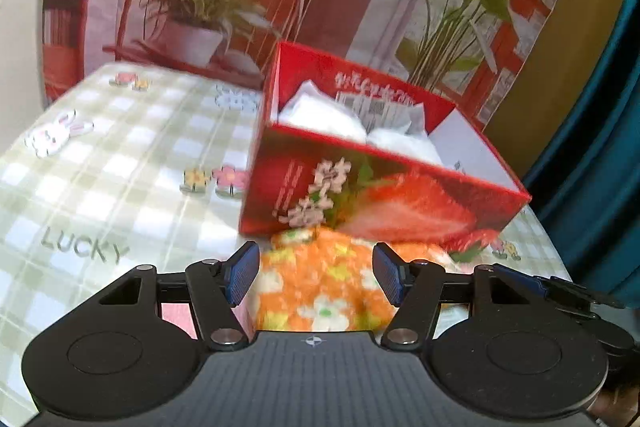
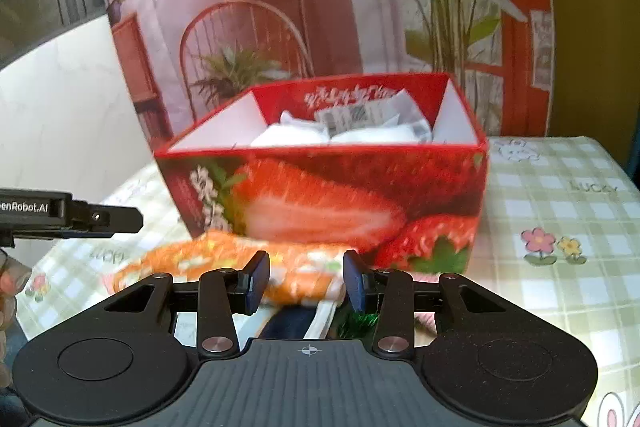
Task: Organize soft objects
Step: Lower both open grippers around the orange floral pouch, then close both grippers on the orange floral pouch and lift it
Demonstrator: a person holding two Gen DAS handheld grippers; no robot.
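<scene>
I see the orange floral-print soft cloth lying on the green checked tablecloth surface, pressed against the front of the red strawberry-printed cardboard box. White padded packets sit inside the box. My left gripper has its fingers wide around the cloth; my right gripper is also spread, beside it.

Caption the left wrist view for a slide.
Open left claw over orange floral cloth beside red box.
</scene>
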